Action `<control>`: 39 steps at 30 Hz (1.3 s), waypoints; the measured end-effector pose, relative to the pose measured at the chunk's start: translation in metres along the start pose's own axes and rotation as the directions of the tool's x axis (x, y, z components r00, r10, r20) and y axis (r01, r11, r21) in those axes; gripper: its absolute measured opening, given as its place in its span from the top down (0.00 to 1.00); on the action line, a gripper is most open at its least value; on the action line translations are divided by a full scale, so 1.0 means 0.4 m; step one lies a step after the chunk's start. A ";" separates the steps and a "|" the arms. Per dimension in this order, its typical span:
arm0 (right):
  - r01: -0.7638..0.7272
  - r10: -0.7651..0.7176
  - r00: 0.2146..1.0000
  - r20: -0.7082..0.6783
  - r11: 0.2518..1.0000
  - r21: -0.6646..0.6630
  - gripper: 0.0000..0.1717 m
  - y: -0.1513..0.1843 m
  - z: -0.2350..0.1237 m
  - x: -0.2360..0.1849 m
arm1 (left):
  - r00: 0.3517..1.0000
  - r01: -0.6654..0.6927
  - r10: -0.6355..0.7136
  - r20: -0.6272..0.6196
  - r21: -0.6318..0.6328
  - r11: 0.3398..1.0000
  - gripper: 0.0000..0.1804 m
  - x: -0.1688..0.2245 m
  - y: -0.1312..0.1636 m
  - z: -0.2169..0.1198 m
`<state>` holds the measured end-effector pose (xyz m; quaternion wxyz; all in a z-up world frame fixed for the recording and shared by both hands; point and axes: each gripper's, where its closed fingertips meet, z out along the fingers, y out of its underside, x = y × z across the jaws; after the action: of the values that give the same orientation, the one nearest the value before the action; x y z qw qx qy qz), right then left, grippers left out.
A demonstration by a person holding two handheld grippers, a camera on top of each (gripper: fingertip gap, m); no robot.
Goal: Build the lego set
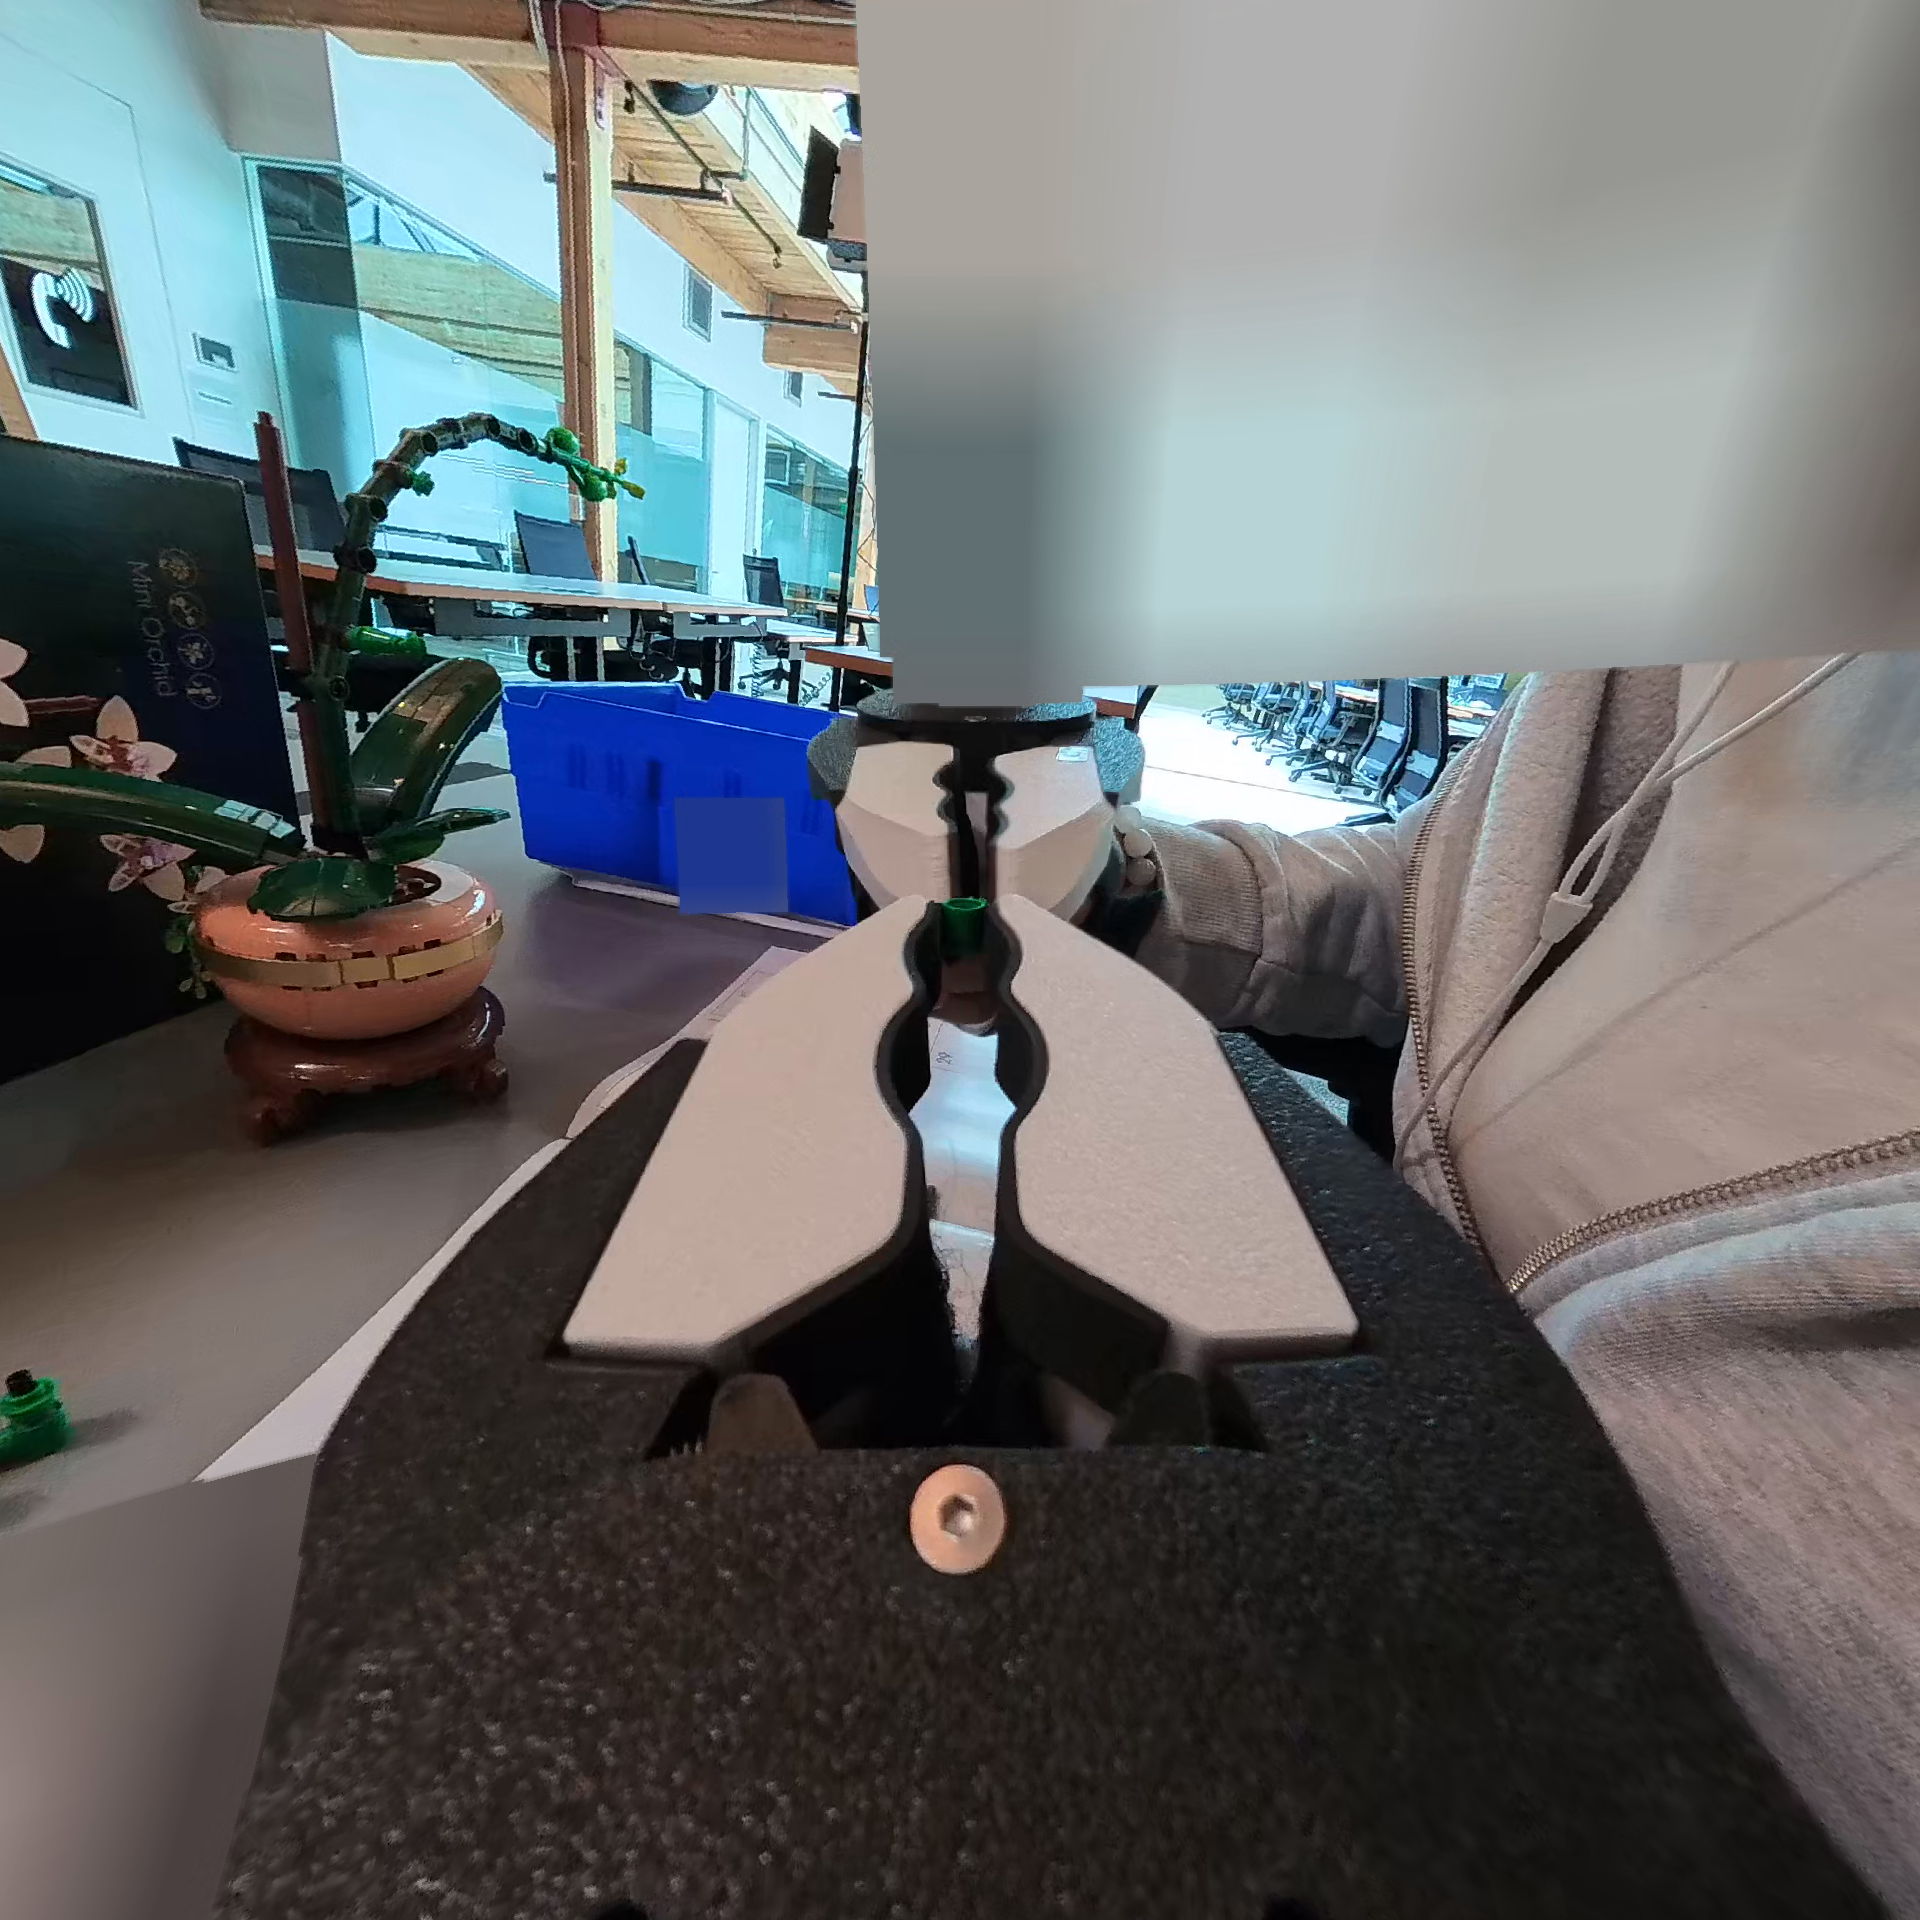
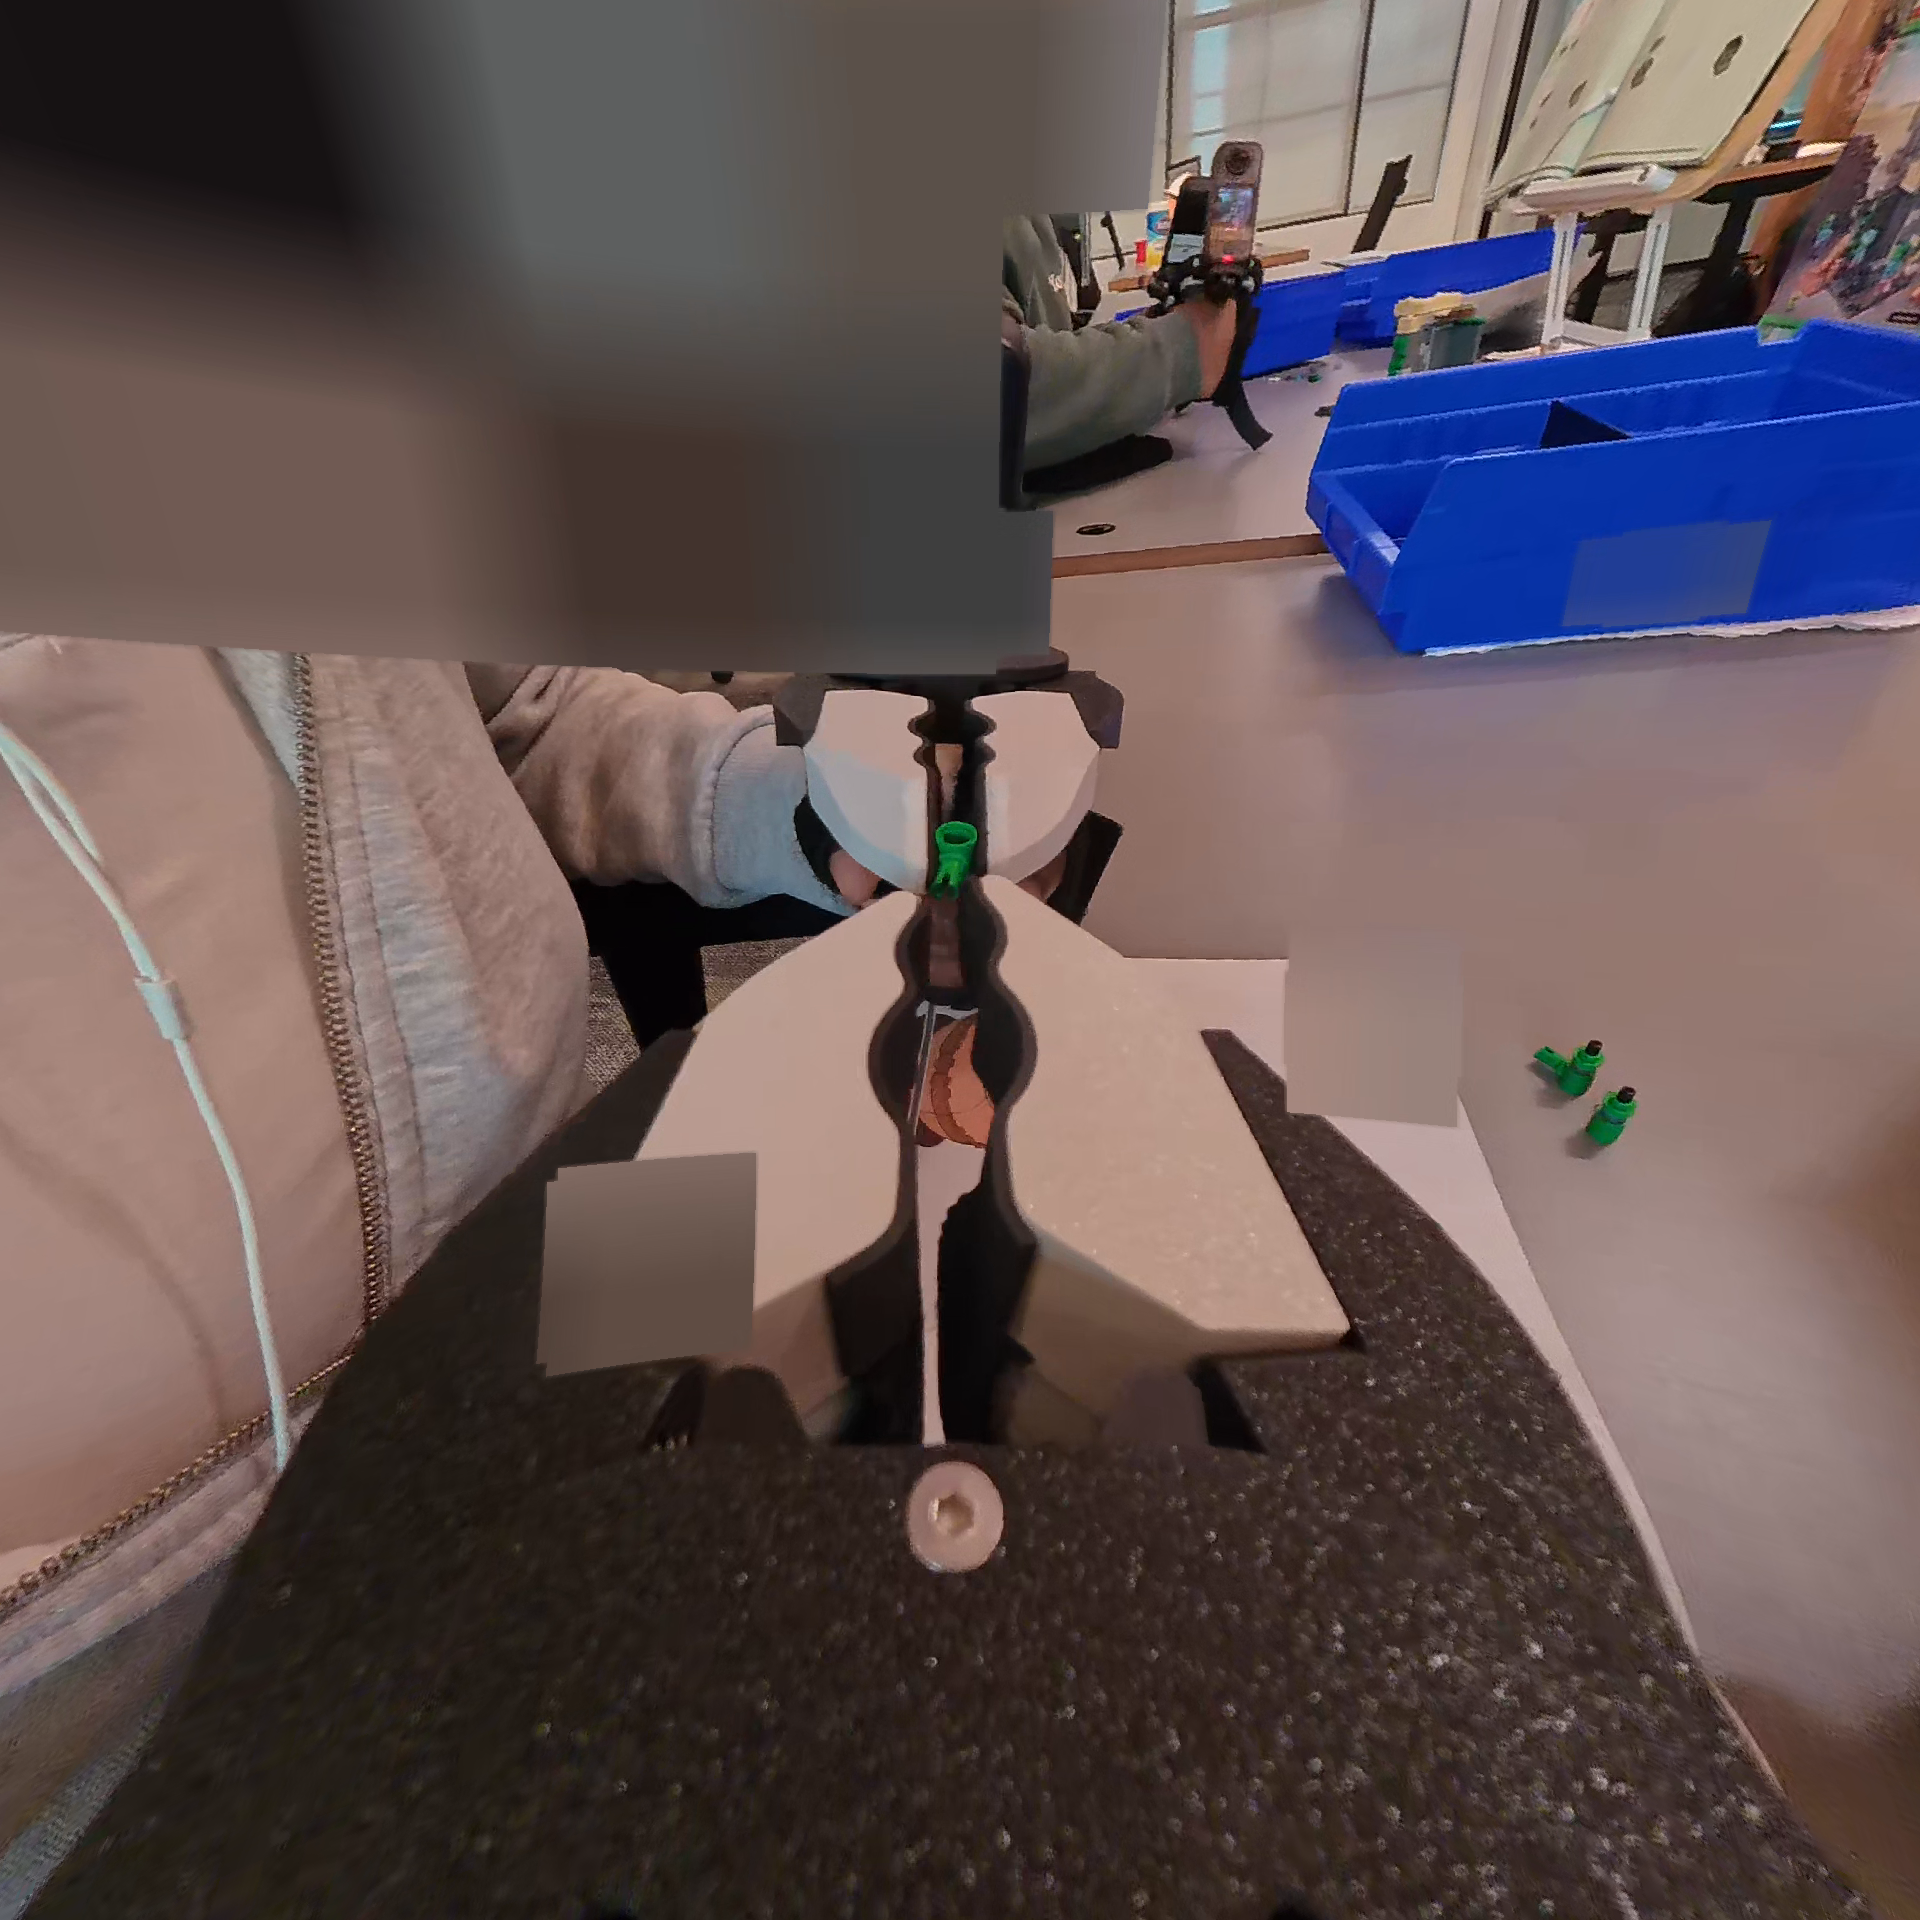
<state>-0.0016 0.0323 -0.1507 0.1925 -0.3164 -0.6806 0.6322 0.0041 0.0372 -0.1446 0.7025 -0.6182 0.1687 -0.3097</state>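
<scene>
Left gripper (image 1: 961, 920) pinches green piece (image 1: 962, 925) above grey table (image 1: 156, 1226).

Both views are brightly daylit from windows (image 1: 436, 312) beyond the claws; edges are bowed, patches blurred.

Green peg (image 1: 963, 925) between pinching jaws

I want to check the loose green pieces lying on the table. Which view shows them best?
The right wrist view: two loose green pieces lie in plain sight on the grey table, right of the gripper. The left wrist view catches only one green piece, cut off at its left edge.
</scene>
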 end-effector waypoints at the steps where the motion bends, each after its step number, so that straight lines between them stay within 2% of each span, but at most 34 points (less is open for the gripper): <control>1: 0.005 -0.005 1.000 -0.007 1.000 0.000 0.99 0.002 -0.001 0.002 | 1.000 -0.002 0.002 -0.002 -0.005 1.000 0.96 0.001 0.001 0.001; 9: -0.014 0.014 1.000 0.018 1.000 -0.001 0.97 0.003 -0.003 -0.007 | 1.000 0.009 -0.009 -0.008 -0.013 1.000 0.96 0.003 0.005 0.001; 17: -0.118 0.113 0.990 0.086 0.991 0.056 0.97 -0.005 -0.006 -0.013 | 1.000 -0.001 0.000 -0.008 -0.035 0.999 0.97 0.004 0.014 0.004; 20: -0.111 0.107 0.992 0.071 0.992 0.054 0.95 -0.005 -0.009 -0.008 | 1.000 0.019 -0.019 -0.012 -0.016 1.000 0.97 0.002 0.007 0.001; 39: -0.061 0.057 0.997 0.057 0.996 0.066 0.98 -0.002 -0.009 -0.007 | 0.999 0.033 -0.033 -0.016 -0.012 0.999 0.96 0.007 0.009 0.004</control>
<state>0.0027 0.0330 -0.1489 0.1654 -0.3121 -0.6541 0.6689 0.0079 0.0368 -0.1475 0.6922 -0.6226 0.1661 -0.3251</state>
